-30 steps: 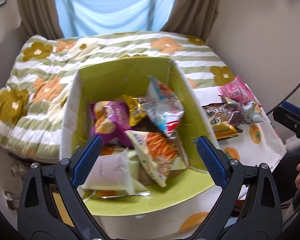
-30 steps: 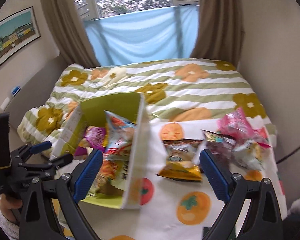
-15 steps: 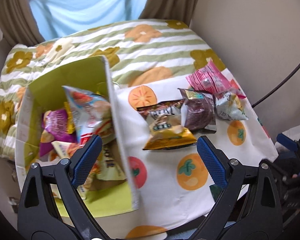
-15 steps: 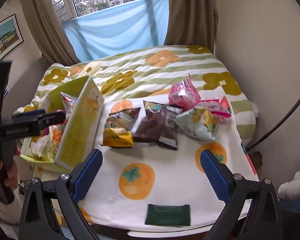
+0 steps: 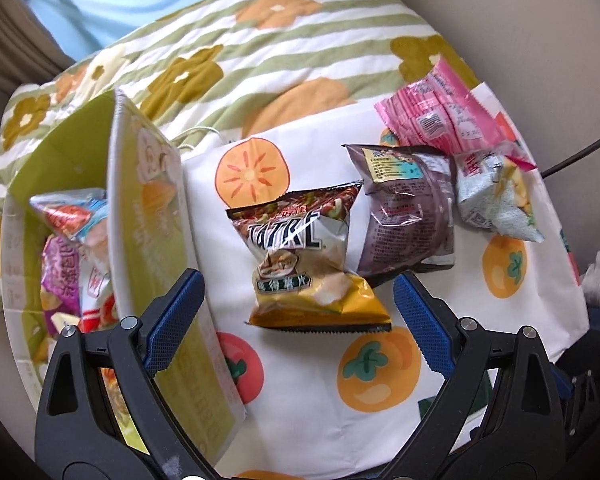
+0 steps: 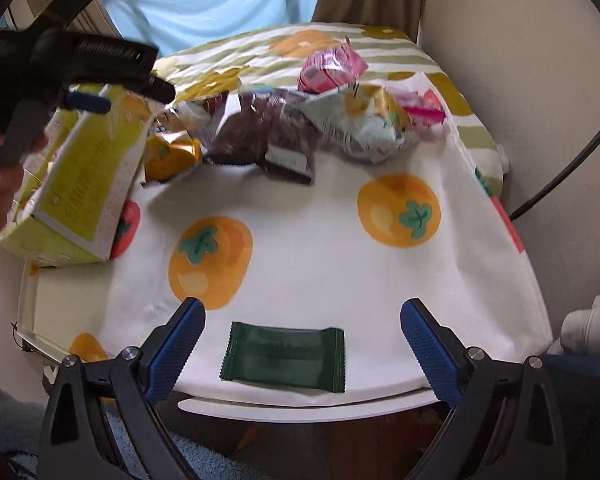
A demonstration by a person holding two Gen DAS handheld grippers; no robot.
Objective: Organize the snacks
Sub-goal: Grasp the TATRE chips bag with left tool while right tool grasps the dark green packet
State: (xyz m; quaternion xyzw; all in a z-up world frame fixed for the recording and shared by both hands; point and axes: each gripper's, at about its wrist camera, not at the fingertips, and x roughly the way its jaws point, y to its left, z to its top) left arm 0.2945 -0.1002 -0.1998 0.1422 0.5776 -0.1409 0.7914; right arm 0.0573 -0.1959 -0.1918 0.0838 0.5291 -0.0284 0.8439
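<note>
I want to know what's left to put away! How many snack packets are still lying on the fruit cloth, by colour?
Brown-and-gold chip bag: 1
Dark purple packet: 1
Pink packet: 1
Pale blue packet: 1
Dark green packet: 1
Total: 5, not counting the ones in the green box.

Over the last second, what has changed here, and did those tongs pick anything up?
Both tongs swung rightward and lower, away from the yellow-green cardboard box. The left tongs now frame the brown-and-gold crisp bag; the right tongs frame the flat dark green packet. Nothing was grabbed or released. The snacks, box and persimmon-print cloth lie as before.
</note>
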